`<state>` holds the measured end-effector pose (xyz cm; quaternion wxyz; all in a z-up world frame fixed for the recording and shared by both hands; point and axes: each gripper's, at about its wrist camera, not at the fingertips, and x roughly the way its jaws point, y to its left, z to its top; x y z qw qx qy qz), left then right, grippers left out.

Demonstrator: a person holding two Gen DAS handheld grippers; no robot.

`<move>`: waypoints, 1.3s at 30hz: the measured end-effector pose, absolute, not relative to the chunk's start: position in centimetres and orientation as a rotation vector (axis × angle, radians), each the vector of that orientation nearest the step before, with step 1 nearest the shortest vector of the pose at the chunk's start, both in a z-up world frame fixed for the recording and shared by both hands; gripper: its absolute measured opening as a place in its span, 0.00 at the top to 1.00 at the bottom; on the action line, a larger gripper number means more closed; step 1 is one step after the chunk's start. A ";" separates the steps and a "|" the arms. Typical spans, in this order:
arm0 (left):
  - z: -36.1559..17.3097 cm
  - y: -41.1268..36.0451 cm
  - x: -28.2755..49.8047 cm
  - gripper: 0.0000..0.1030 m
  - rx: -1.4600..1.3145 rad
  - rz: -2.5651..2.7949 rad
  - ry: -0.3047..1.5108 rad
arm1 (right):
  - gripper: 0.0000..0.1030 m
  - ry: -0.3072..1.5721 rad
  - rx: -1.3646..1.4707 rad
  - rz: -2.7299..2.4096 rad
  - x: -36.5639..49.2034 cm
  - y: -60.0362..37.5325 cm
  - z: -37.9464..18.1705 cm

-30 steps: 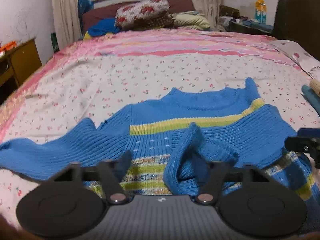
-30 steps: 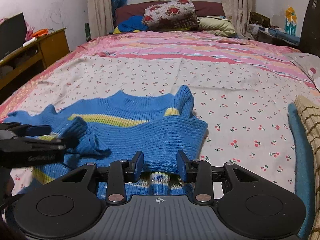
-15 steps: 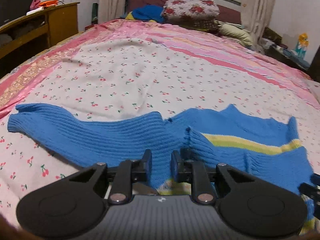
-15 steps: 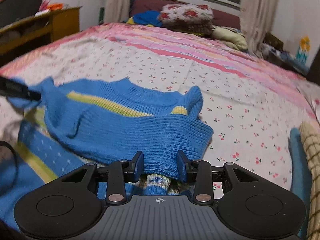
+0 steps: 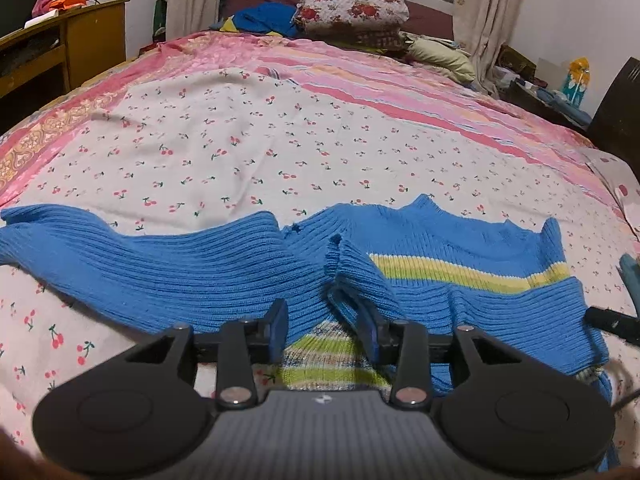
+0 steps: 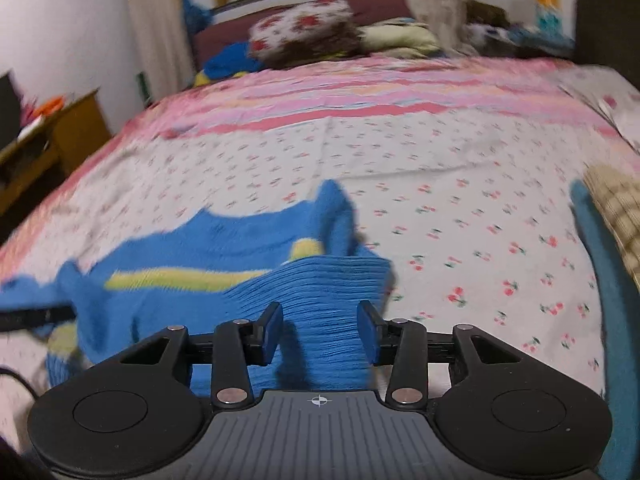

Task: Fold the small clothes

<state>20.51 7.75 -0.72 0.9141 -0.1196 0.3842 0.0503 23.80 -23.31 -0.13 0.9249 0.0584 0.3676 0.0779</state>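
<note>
Blue sweater [image 5: 420, 280] lies flat on the bed [image 5: 280, 152]. Left tool [image 5: 322, 330] has just spread its jaws, folded cuff between them unpinched. Right tool [image 6: 320, 332] spread too, just widening, sleeve between.

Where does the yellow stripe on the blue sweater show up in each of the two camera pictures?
Left wrist view: the yellow stripe runs right of centre, above the left gripper.
Right wrist view: it lies left of centre, blurred.
Shared landmark: the red-flowered pillow at the far end of the bed.
</note>
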 end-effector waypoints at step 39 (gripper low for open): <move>-2.3 2.0 22.4 0.39 -0.040 0.053 0.795 | 0.87 0.863 0.163 -0.076 27.7 -28.9 -1.5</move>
